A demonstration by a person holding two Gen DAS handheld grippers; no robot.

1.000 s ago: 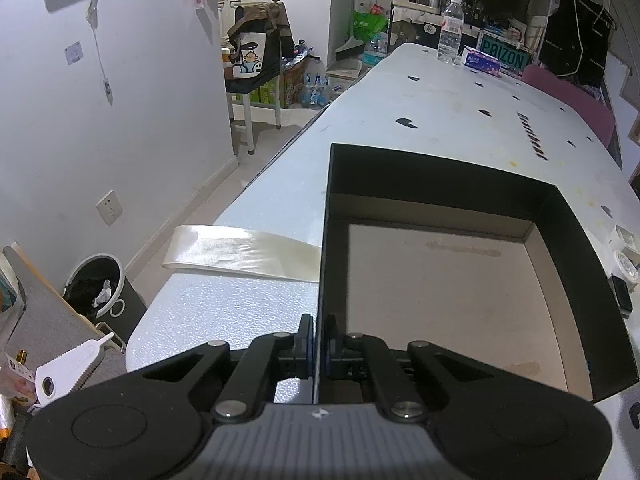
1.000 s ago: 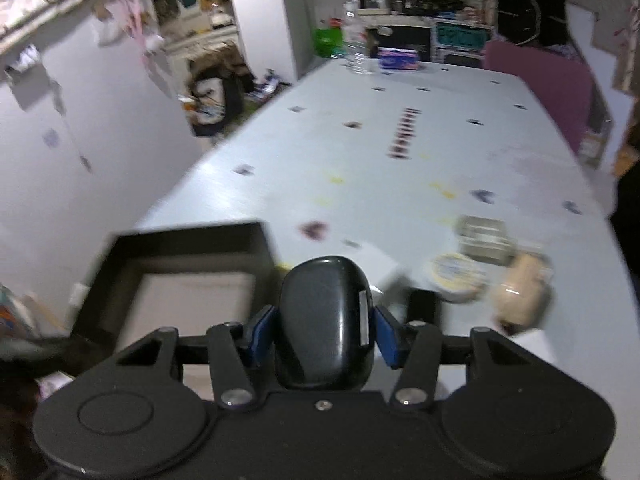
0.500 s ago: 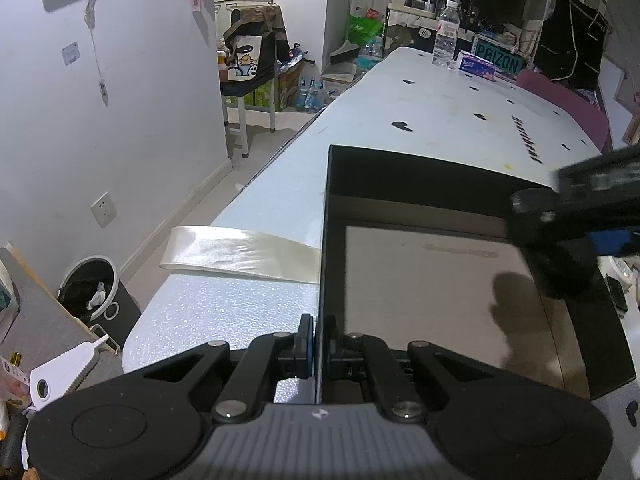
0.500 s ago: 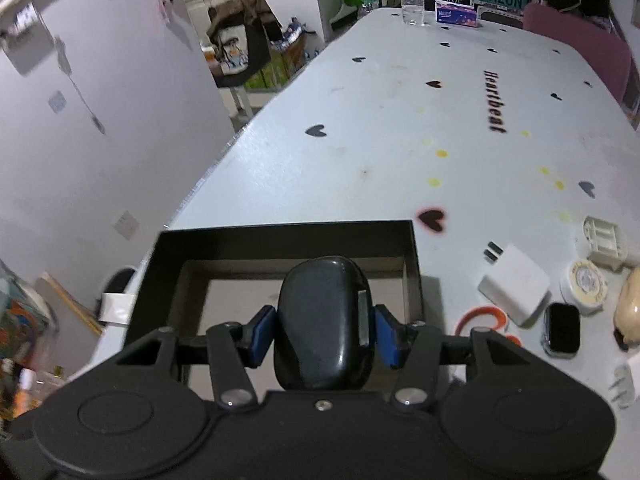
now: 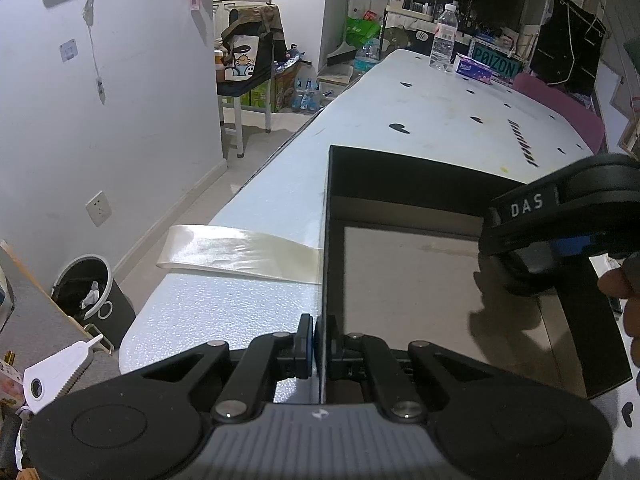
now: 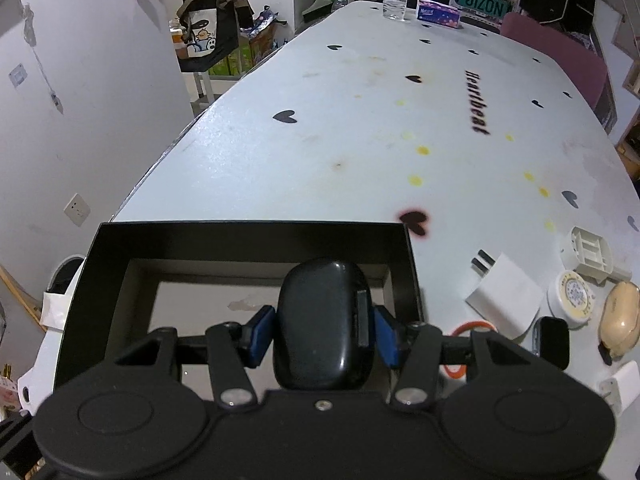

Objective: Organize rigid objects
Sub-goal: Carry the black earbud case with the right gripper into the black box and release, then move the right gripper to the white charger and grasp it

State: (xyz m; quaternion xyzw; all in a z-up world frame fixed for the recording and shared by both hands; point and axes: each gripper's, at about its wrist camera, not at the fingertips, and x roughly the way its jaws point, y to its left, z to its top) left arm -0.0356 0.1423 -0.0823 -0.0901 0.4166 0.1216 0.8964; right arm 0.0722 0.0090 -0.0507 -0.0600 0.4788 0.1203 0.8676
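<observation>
With our left gripper (image 5: pixel 318 346) pinching the black box's (image 6: pixel 248 236) wall, we should lower the dark case (image 6: pixel 324 320), clamped in our right gripper (image 6: pixel 324 330), flat before letting go.

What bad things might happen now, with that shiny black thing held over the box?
1. The right gripper squeezes the smooth, rounded black case only at its sides, so it might slip and drop hard into the open black cardboard box.
2. The left gripper pinches just one thin box wall; a bump from the right gripper could tilt or bend the box.
3. The case hangs near the box's right wall, so it might catch the rim.
</observation>
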